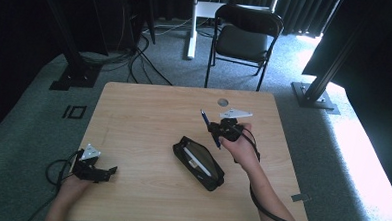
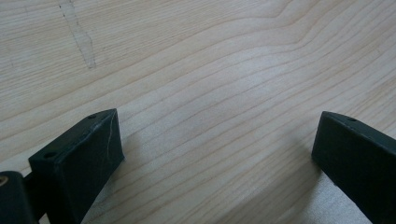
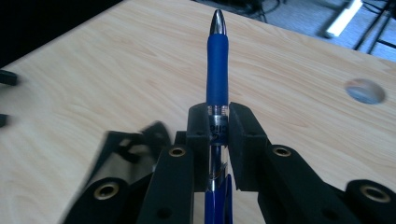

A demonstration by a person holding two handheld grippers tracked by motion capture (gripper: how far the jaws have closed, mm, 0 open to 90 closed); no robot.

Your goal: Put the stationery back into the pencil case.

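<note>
A blue pen (image 3: 217, 70) with a silver tip is clamped between the two black jaws of my right gripper (image 3: 218, 126), which is shut on it. From above, the pen (image 1: 204, 120) sticks up and to the left out of the right gripper (image 1: 217, 130), held over the table to the right of an open black pencil case (image 1: 198, 162). My left gripper (image 1: 112, 171) rests low at the table's front left. Its jaws stand wide apart over bare wood, and the left gripper (image 2: 217, 144) holds nothing.
The pencil case lies at an angle near the middle of the wooden table (image 1: 143, 118). A round cable hole (image 1: 223, 101) sits at the far edge. A black folding chair (image 1: 244, 37) stands behind the table, with cables (image 1: 136, 58) on the floor.
</note>
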